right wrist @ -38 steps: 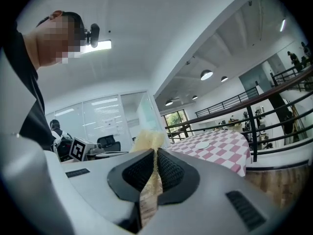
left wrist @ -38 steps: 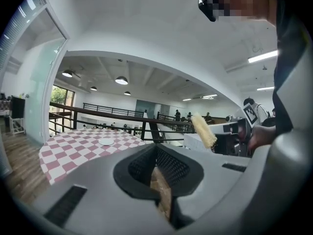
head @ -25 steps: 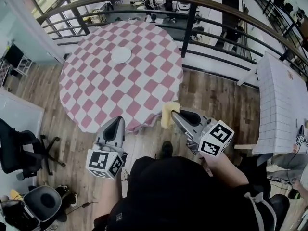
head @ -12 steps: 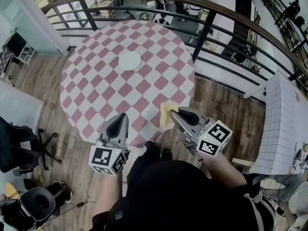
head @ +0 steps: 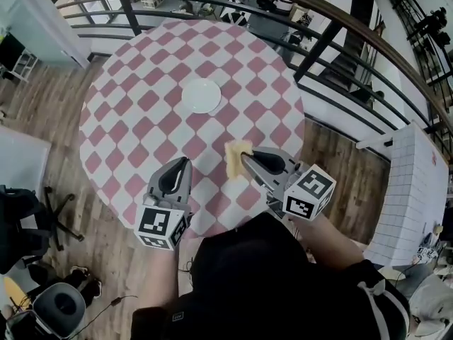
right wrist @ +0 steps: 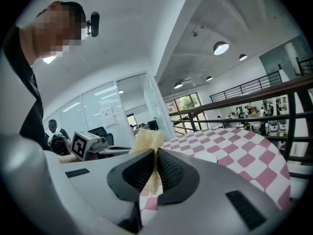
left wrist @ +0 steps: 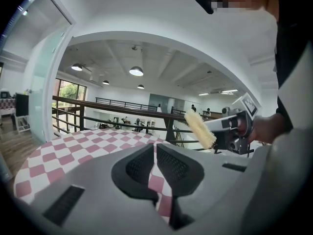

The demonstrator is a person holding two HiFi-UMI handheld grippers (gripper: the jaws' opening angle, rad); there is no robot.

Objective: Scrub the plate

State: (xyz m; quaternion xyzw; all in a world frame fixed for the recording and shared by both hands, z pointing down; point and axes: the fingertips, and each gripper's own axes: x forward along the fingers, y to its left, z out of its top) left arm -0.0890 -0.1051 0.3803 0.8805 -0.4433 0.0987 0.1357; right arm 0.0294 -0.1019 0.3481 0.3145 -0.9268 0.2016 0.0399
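- Plate: the small round white plate [head: 202,95] lies flat on the round table with the pink-and-white checked cloth [head: 134,122], in the upper centre of the head view. Nothing touches it.
- Right gripper [head: 244,159]: its jaws are clamped on a yellow sponge [head: 237,156]. The sponge stands out past the tips, in the centre of the head view. It is below and right of the plate, apart from it.
- Left gripper [head: 184,163]: its jaws are drawn together with nothing between them. Only checked cloth shows through the thin slit in the left gripper view. It sits in the lower centre-left of the head view, near the table's near edge and well apart from the plate.
- Step in hand: I judge this to be the approach. The sponge is held ready, but scrubbing has not begun.
- Next move, right: I must carry the sponge toward the upper left of the frame and lower it until its face presses flat on the plate.
- Next move, left: the plate is light and loose on the cloth, so I expect it to slide under the strokes. I should bring the left gripper to the plate's left rim, either parting the jaws to pinch the rim or pressing on it with them closed.
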